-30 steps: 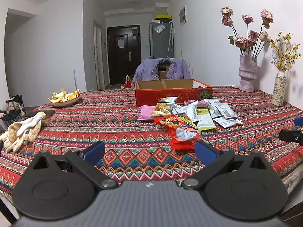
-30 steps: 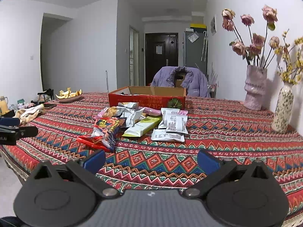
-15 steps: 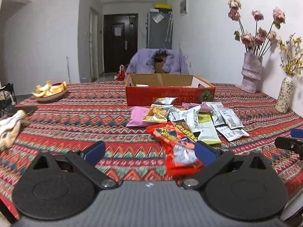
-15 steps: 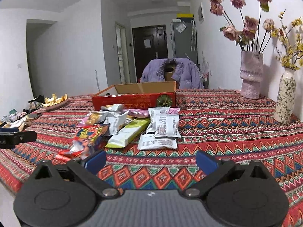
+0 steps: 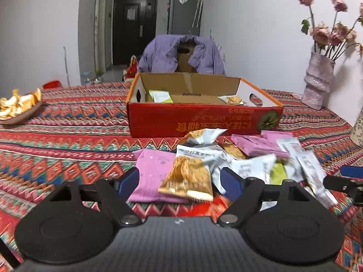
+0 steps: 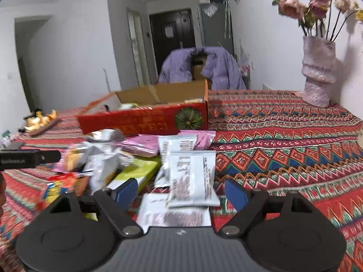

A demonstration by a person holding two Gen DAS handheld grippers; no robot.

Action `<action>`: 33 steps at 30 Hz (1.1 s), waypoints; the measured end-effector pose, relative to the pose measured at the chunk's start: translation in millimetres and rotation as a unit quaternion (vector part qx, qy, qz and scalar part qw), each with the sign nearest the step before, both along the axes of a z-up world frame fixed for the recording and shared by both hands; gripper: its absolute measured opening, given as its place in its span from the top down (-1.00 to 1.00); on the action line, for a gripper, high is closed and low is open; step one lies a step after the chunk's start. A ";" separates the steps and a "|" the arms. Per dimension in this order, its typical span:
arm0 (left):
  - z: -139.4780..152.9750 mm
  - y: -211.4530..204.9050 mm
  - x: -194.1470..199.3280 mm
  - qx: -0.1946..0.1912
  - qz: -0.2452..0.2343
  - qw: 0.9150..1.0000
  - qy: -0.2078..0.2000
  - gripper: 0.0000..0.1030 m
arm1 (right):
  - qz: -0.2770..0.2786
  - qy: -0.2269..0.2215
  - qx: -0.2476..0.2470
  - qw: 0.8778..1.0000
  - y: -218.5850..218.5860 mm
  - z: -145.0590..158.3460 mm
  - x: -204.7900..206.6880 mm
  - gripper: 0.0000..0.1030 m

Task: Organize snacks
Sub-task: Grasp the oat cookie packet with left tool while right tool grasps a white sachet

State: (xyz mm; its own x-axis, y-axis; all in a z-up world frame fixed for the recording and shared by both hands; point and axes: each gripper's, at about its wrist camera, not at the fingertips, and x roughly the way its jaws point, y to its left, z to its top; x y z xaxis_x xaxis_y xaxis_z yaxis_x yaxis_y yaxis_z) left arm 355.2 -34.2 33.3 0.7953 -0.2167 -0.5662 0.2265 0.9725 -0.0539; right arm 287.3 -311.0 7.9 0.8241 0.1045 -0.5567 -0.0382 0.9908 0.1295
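Observation:
A pile of snack packets lies on the patterned tablecloth in front of a red cardboard box (image 5: 204, 122) that holds a few packets. My left gripper (image 5: 180, 182) is open, its blue pads either side of a gold packet (image 5: 188, 178) lying on a pink packet (image 5: 152, 170). My right gripper (image 6: 181, 192) is open over a grey-white packet (image 6: 192, 176), with a green packet (image 6: 138, 170) to the left. The box also shows in the right wrist view (image 6: 145, 120). Each gripper's tip shows at the edge of the other's view.
A pink vase of dried roses (image 5: 317, 81) stands at the back right, with a second patterned vase at the right edge. A dish of orange peel (image 5: 18, 106) sits at the far left. A chair draped with a purple jacket (image 5: 181, 54) stands behind the box.
Both grippers have moved forward over the table towards the snack pile and the box. The packets now lie between their fingers. Both stay open.

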 end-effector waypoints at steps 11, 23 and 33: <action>-22.6 -1.7 40.8 -0.034 -0.036 0.998 0.035 0.12 | -0.009 0.030 0.024 0.999 -3.7 -26.7 38.8 -0.02; 17.3 10.0 -13.8 -0.041 -0.022 0.999 0.004 0.17 | -0.003 -0.013 0.018 1.000 -1.6 9.5 -2.6 0.06; 54.8 23.3 -110.4 -0.046 -0.006 0.998 -0.051 0.17 | 0.026 -0.055 0.016 0.998 14.5 39.9 -83.7 0.06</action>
